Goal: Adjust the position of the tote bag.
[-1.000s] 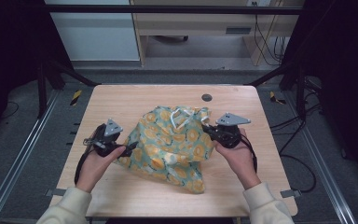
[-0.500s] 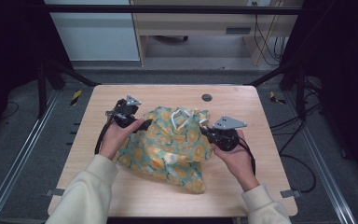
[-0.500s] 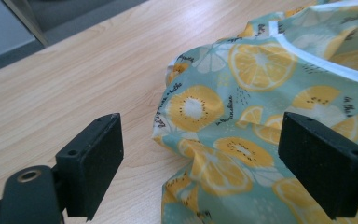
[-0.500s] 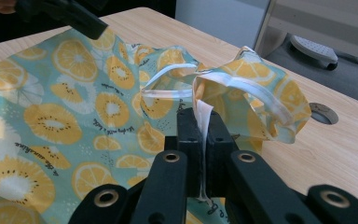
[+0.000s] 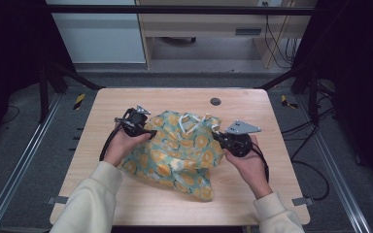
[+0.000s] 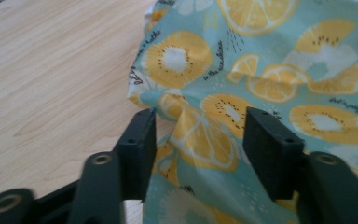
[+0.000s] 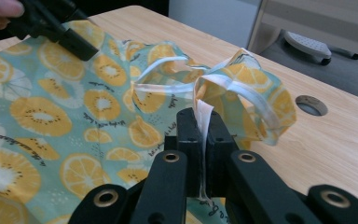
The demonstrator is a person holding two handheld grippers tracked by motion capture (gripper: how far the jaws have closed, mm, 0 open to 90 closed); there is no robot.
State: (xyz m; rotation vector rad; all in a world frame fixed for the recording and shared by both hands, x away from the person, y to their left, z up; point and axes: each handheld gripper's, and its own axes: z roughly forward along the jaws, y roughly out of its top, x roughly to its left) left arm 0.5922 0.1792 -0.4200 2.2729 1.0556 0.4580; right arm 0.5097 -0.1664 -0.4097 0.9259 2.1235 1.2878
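Clearly pinning the white trim (image 7: 204,116) of the fruit-print cloth bag (image 5: 184,148) in the clenched right gripper (image 5: 222,138) as an anchor; closing the left gripper (image 6: 198,135) around a fold, not yet pinched, crumpled mid-surface (image 5: 126,194).

High view: fixed above the near edge, facing forward and down, far enough to take in the whole table (image 5: 126,204).
Left gripper view: close, low, looking along its own jaws onto the printed cloth (image 6: 261,70).
Right gripper view: close, facing across the cloth toward the left gripper (image 7: 86,50).
Shared: cloth, tabletop.
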